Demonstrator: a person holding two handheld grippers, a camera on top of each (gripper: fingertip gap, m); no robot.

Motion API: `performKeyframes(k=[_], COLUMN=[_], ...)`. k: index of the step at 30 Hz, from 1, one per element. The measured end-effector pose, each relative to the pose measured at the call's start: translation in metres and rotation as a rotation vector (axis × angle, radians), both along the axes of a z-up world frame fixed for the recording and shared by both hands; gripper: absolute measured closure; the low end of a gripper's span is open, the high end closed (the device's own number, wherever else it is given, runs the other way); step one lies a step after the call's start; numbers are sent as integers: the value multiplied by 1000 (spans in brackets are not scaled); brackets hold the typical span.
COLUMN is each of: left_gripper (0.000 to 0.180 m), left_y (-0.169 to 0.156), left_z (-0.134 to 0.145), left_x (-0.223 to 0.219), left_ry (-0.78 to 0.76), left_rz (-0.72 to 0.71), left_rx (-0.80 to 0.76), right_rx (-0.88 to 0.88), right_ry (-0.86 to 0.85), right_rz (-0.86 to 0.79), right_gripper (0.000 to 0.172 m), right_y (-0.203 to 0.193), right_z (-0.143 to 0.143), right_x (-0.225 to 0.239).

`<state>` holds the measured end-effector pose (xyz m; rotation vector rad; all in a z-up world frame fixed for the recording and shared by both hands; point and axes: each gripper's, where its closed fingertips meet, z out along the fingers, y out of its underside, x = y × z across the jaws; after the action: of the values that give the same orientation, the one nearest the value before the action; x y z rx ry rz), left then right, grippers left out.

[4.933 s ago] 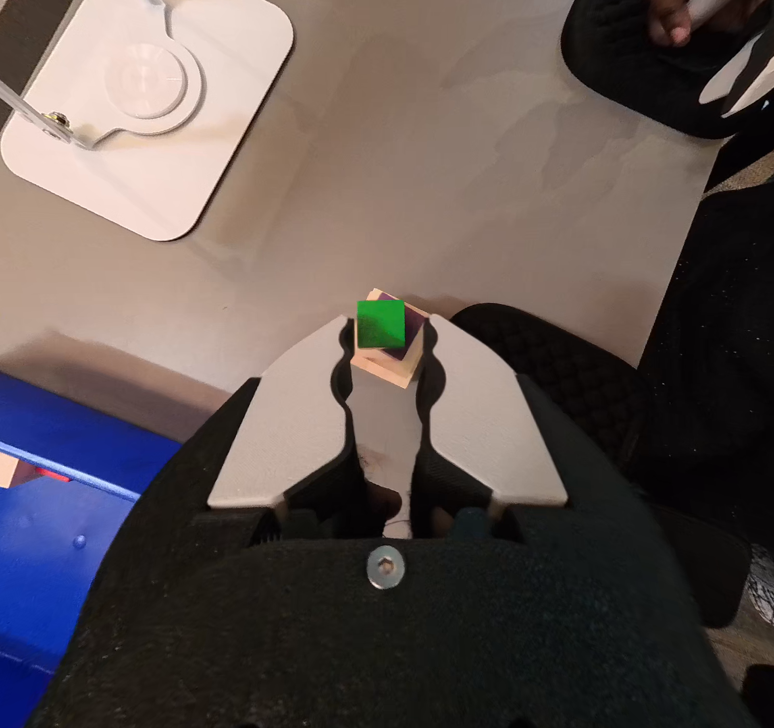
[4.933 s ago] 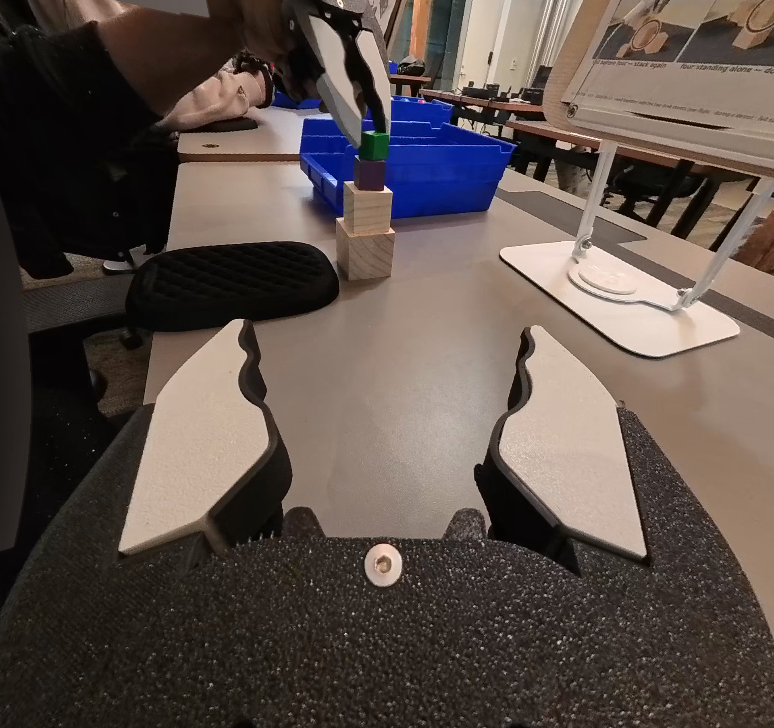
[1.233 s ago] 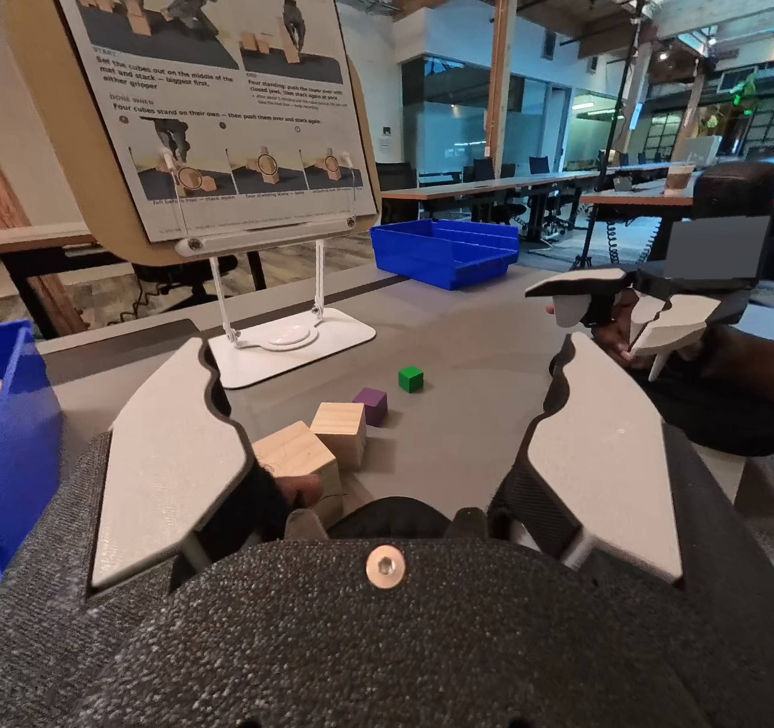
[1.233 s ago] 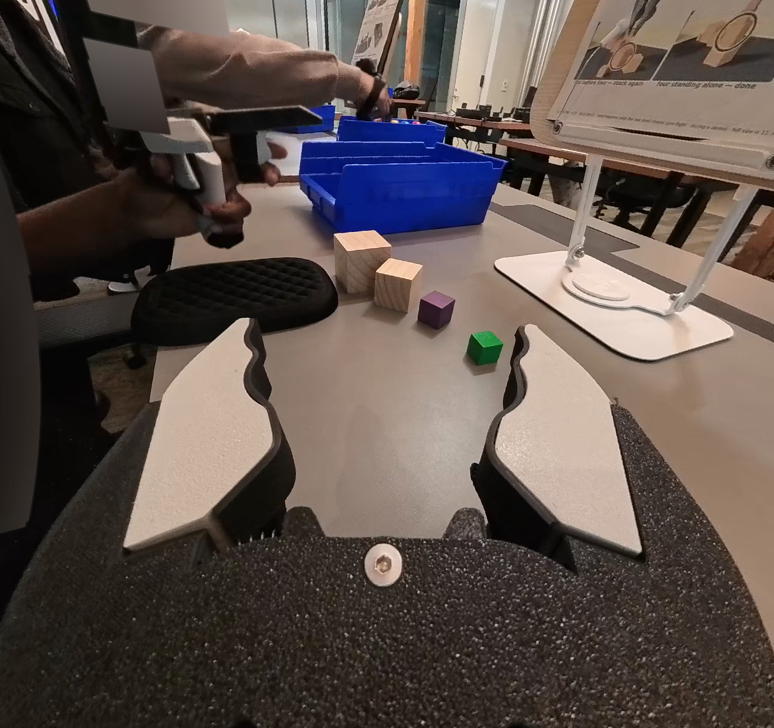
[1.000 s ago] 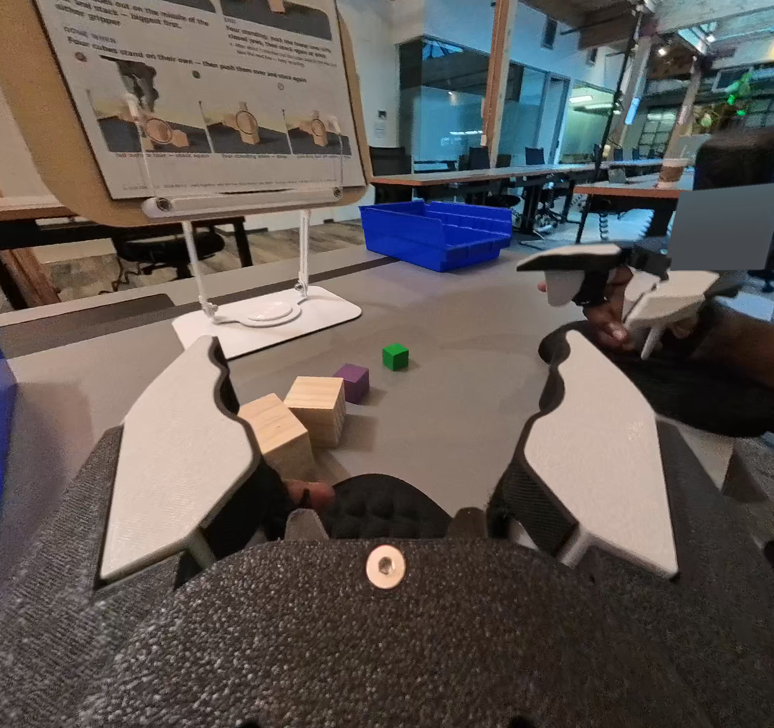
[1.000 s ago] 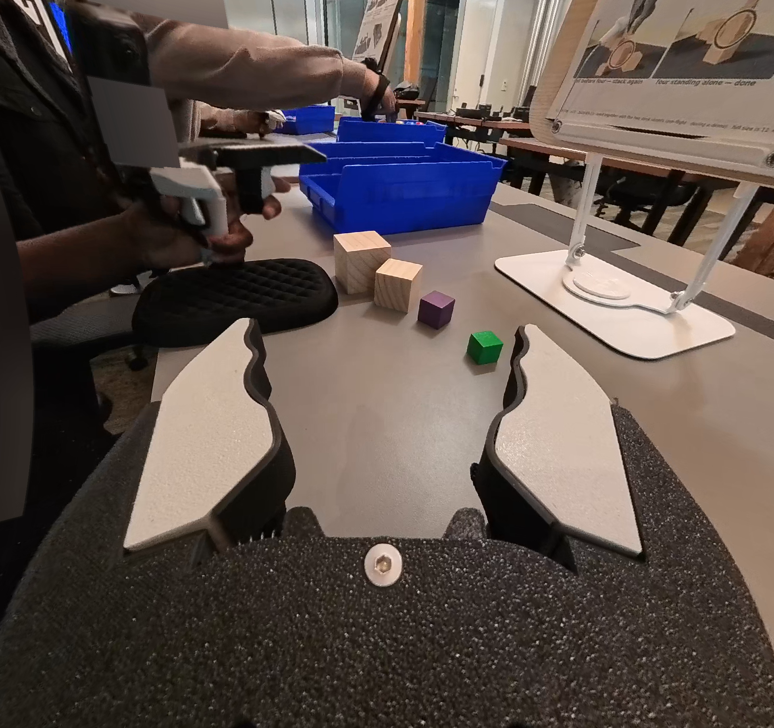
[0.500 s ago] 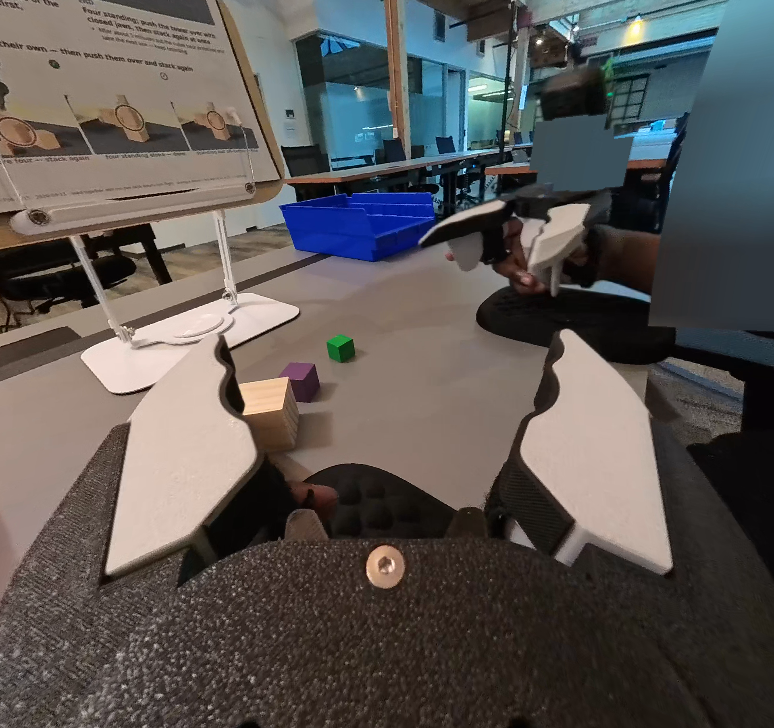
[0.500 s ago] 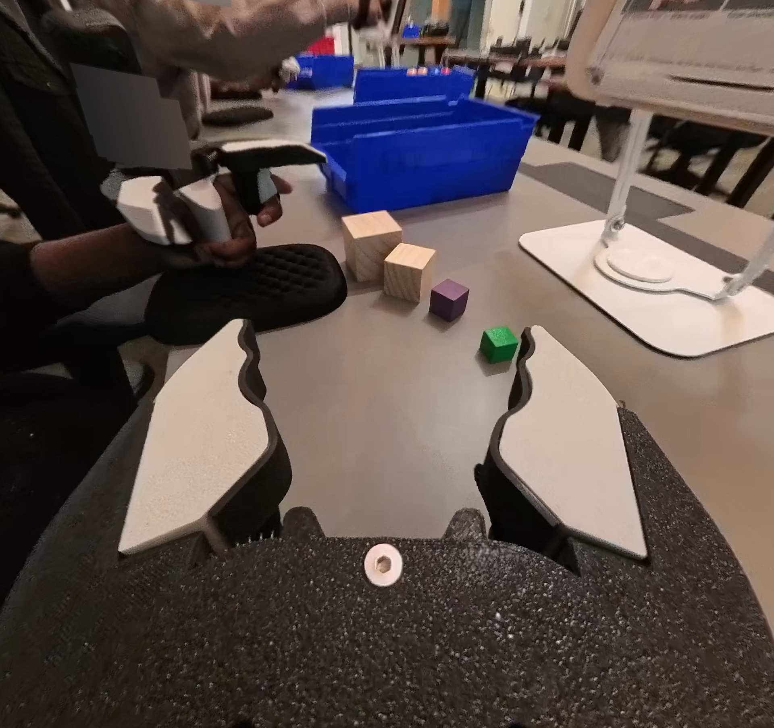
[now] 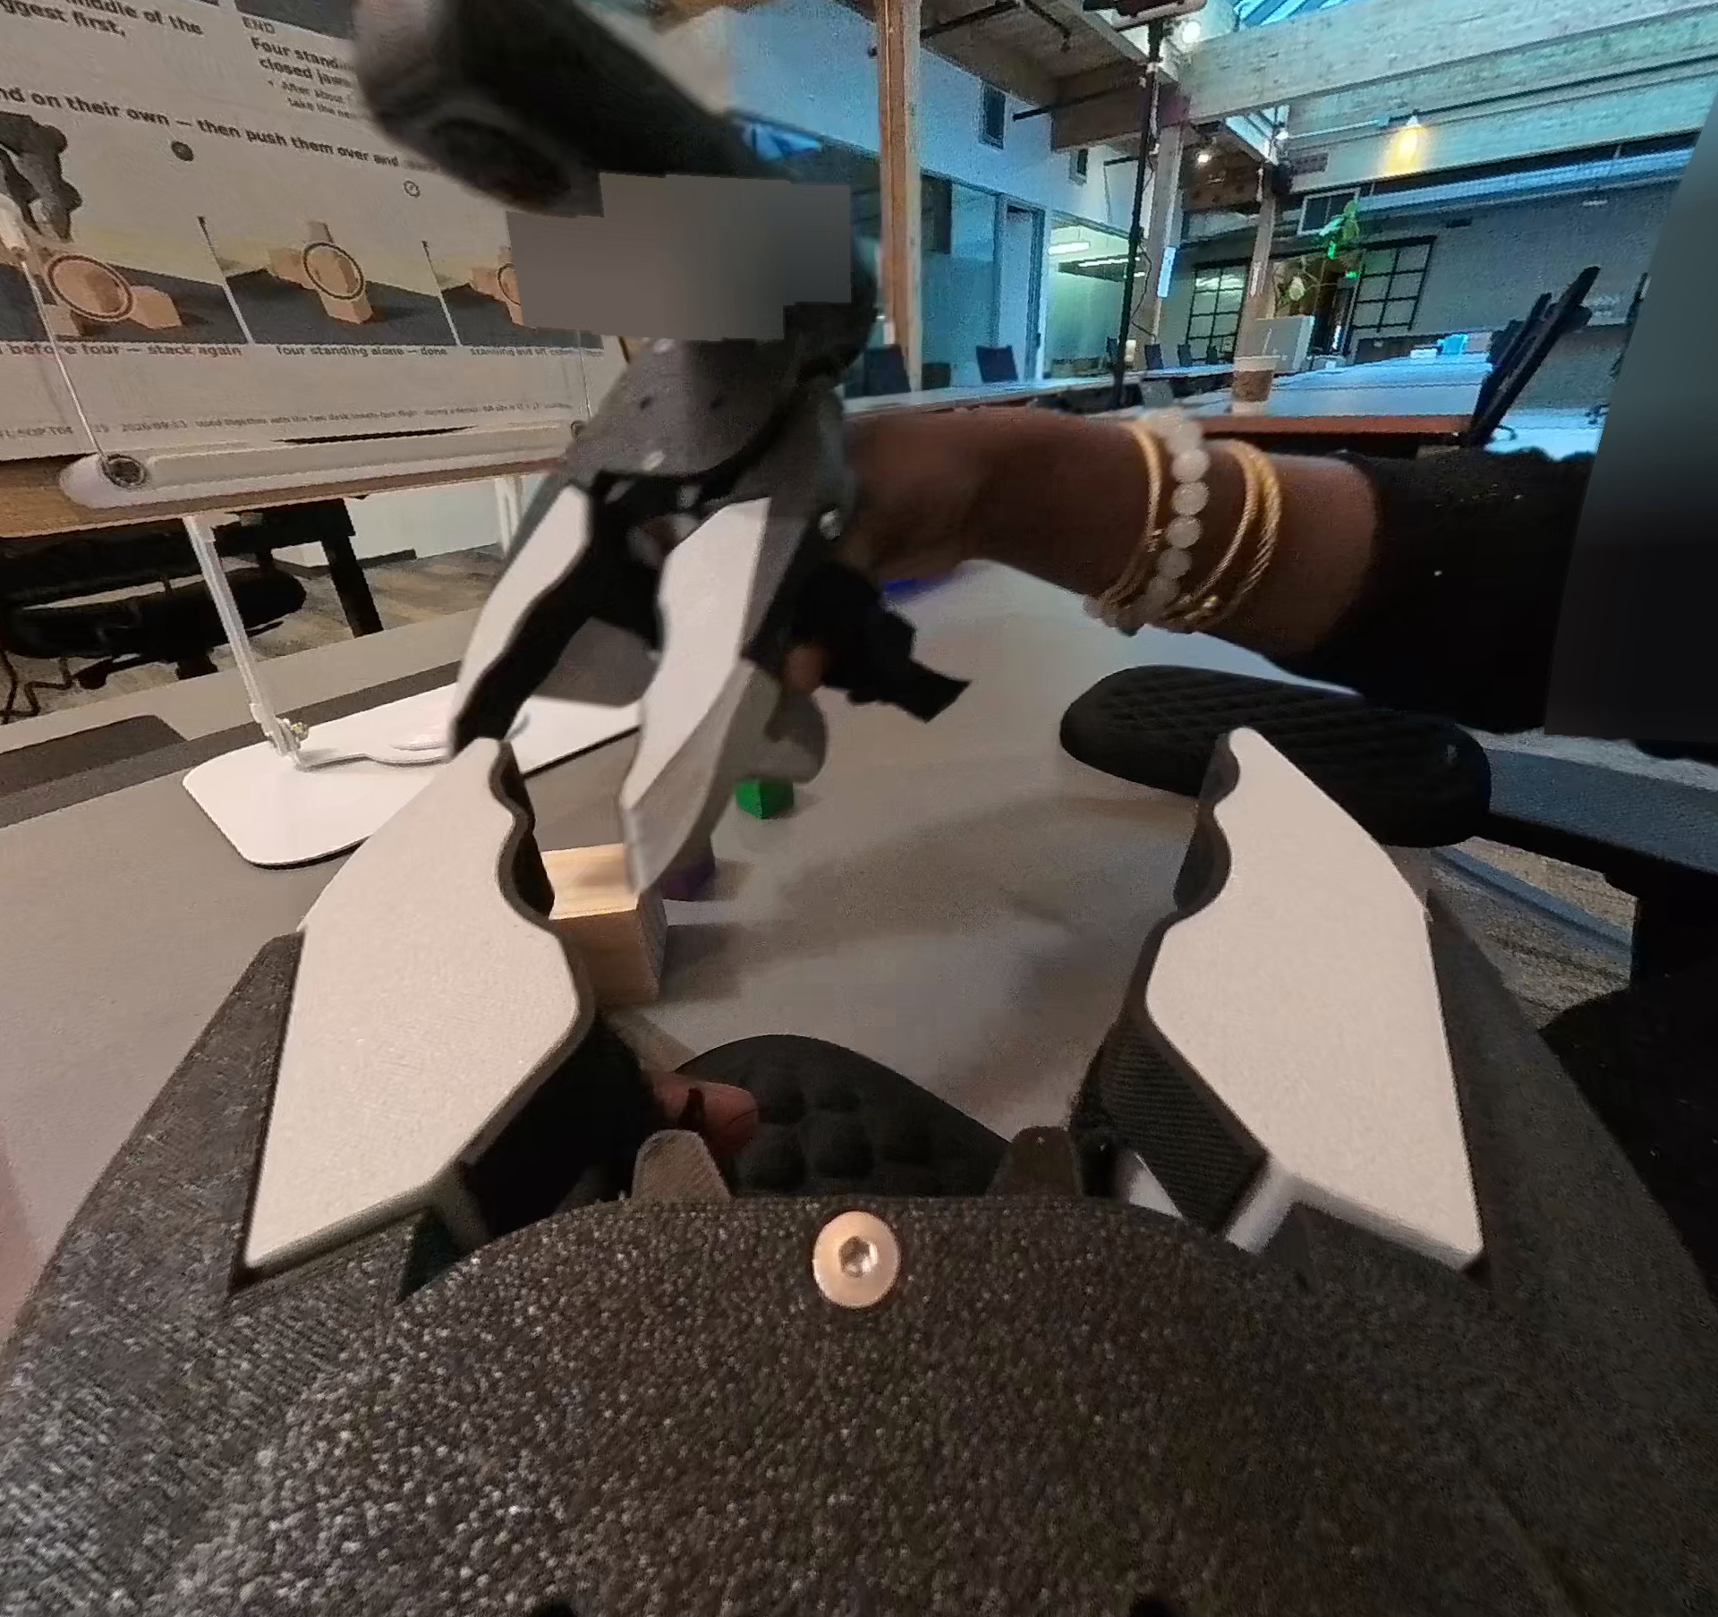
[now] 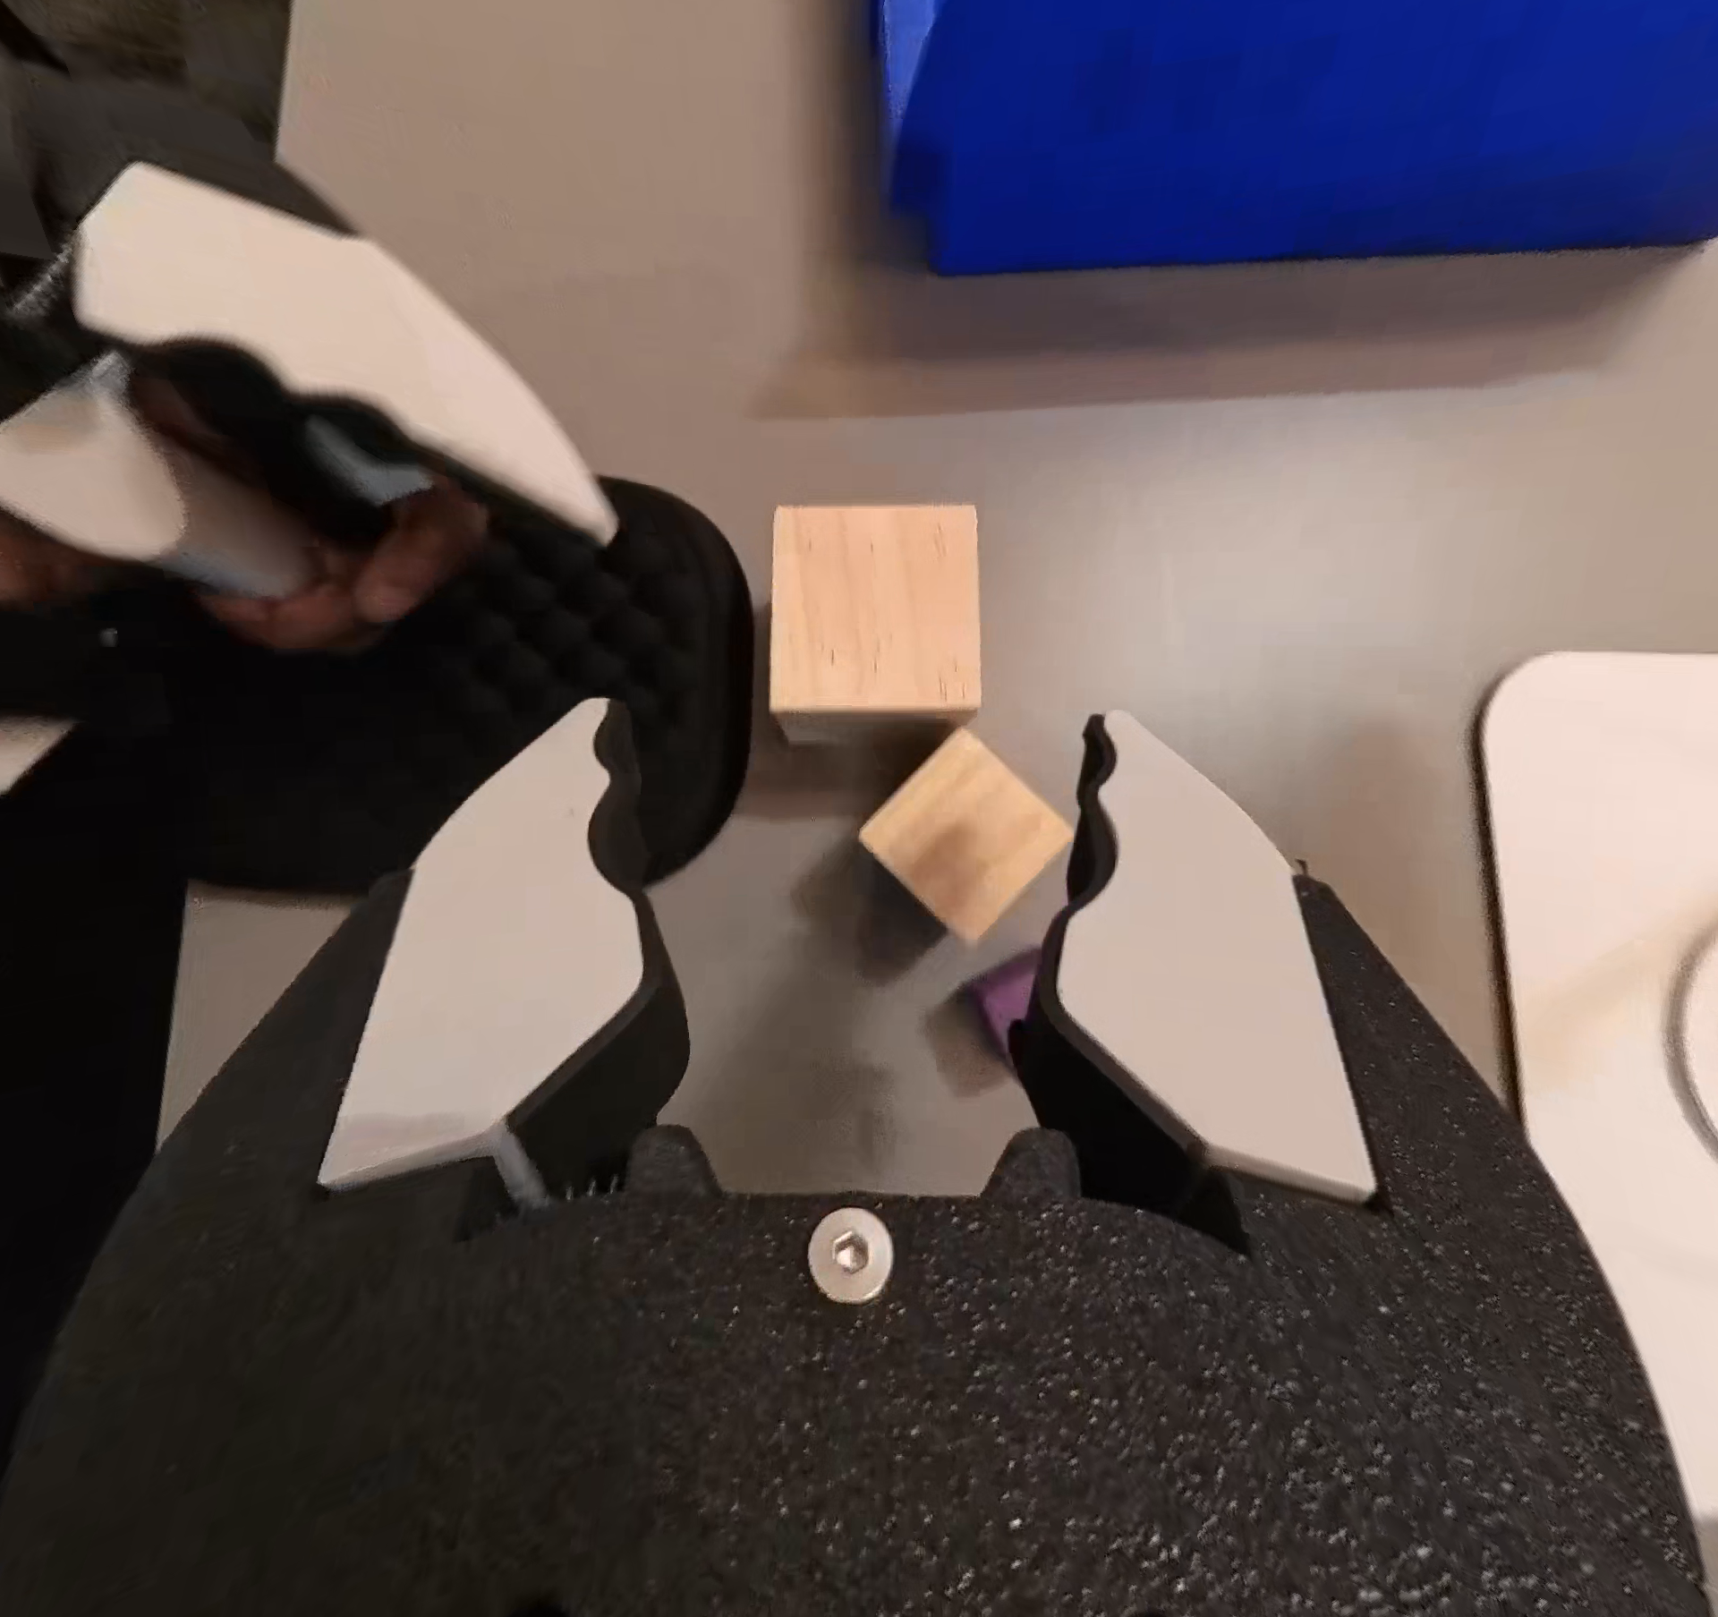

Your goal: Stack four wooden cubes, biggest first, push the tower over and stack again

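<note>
WORKTOP: a plain grey worktop (image 10: 576, 206) carries everything; its surface is matt and smooth.
ROOM: the left wrist view looks out on a large open office with timber posts, glass partitions and rows of long desks at 1 o'clock.
STAND: a white stand base (image 9: 307, 791) sits at 10 o'clock in the left view, holding up an instruction board (image 9: 186, 206).
BIN: a blue bin (image 10: 1301, 75) stands at 1 o'clock in the right view.
PADS: one black pad (image 10: 576, 689) lies at 9 o'clock of the blocks, another (image 9: 1301, 754) at 2 o'clock in the left view.
BLOCKS: a large wooden block (image 10: 874, 610) touches a corner of the small wooden block (image 10: 967, 833); a purple cube (image 10: 1004, 1001) peeks from under the right finger; a green cube (image 9: 764, 797) sits apart.
RIGHT CLAW: the right claw (image 10: 851, 777) is spread, hanging above the small wooden block, gripping nothing.
LEFT CLAW: the left claw (image 9: 860, 815) is spread wide, bare, low over the worktop.
</note>
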<state>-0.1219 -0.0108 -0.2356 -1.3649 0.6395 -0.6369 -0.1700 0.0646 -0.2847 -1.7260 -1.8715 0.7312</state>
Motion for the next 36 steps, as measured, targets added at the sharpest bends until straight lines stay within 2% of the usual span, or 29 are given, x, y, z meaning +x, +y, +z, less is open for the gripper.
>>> performKeyframes(k=[9, 15, 18, 21, 25, 28, 32, 36], left_gripper=[51, 49, 50, 50, 49, 50, 50, 51], left_y=[-1, 0, 0, 0, 0, 0, 0, 1], left_z=[1, 0, 0, 1, 1, 1, 0, 1], left_x=[-1, 0, -1, -1, -1, -1, 0, -2], left_ry=[-6, 6, -4, -5, -7, -4, 4, -17], left_rz=[1, 3, 3, 2, 4, 2, 4, 2], left_rx=[8, 4, 0, 2, 4, 6, 5, -5], right_rx=[2, -20, -11, 15, 16, 23, 18, -17], right_ry=[-127, -137, -135, -63, 52, 72, 58, 40], right_rz=[14, 20, 34, 38, 28, 28, 49, 43], right_gripper=[95, 113, 113, 113, 113, 113, 113, 113], right_y=[1, -1, 0, 1, 0, -5, -22, -43], right_z=[-35, -44, -43, -22, 22, 39, 32, 4], right_x=[-31, -39, -40, -36, -12, 21, 68, 104])
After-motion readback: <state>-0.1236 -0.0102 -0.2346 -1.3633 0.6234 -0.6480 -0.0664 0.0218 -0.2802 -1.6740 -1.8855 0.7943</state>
